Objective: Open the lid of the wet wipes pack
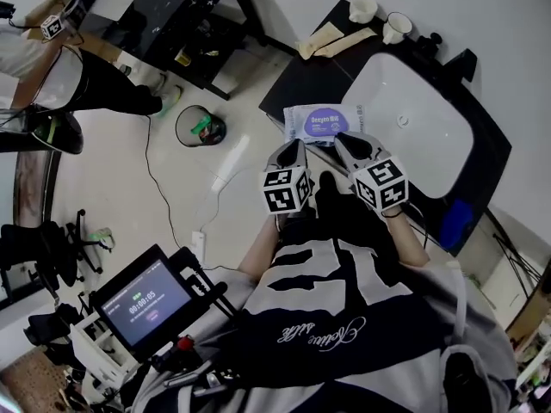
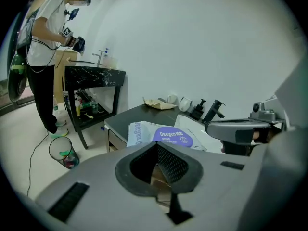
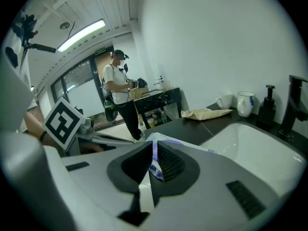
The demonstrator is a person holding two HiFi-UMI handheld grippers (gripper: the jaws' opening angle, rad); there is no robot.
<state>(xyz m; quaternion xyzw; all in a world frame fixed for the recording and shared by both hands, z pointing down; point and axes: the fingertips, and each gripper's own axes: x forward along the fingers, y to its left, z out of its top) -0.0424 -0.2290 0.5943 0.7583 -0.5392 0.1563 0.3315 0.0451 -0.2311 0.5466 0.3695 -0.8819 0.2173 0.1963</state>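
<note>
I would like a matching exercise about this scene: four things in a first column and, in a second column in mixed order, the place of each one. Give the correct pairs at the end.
Things
1. wet wipes pack
2. sink
3. waste bin
4. cups

Places
a. on the floor, left of the counter
b. at the far end of the counter, beyond the sink
c. set into the counter
d. lying flat on the counter near its front edge, beside the sink

Pairs: 1-d, 2-c, 3-a, 4-b
</note>
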